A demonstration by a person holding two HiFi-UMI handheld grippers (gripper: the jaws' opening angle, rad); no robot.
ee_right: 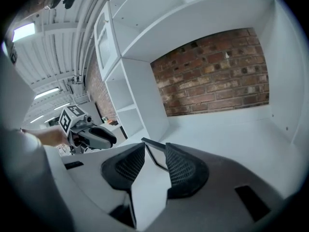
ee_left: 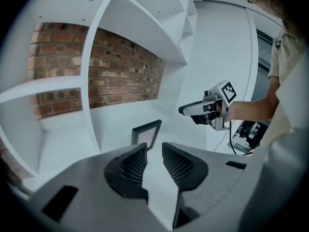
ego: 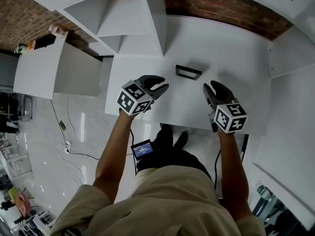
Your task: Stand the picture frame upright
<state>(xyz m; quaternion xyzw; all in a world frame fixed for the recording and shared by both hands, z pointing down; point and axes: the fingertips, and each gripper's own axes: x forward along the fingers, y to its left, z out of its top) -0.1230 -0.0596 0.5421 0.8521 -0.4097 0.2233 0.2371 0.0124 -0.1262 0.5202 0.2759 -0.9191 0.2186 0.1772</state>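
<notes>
Since the small rectangular dark-edged picture frame sits on the white desktop well ahead of both tools and between their lines of approach, the step in hand looks like the reach. It pays to settle the grip before closing in. From above, the picture frame shows as a low, narrow dark rectangle, apparently lying down rather than standing, though the left gripper view makes it seem more raised, so I cannot tell for certain. A sound approach would be to take one gripper to a long edge, pinch the rim only (not the glazed face), and tip it up slowly. The other gripper should wait just beside the far side to stop it sliding or toppling past vertical. If there is a back strut, no view shows it, so the balance needs testing before letting go.

The left gripper hovers above the near part of the desktop with its jaws a narrow gap apart. Only bare white surface shows between the ribbed pads — it holds nothing. The right gripper is parted about as much and is likewise empty. Its own view shows the picture frame through the gap — beyond the tips, not touching.
</notes>
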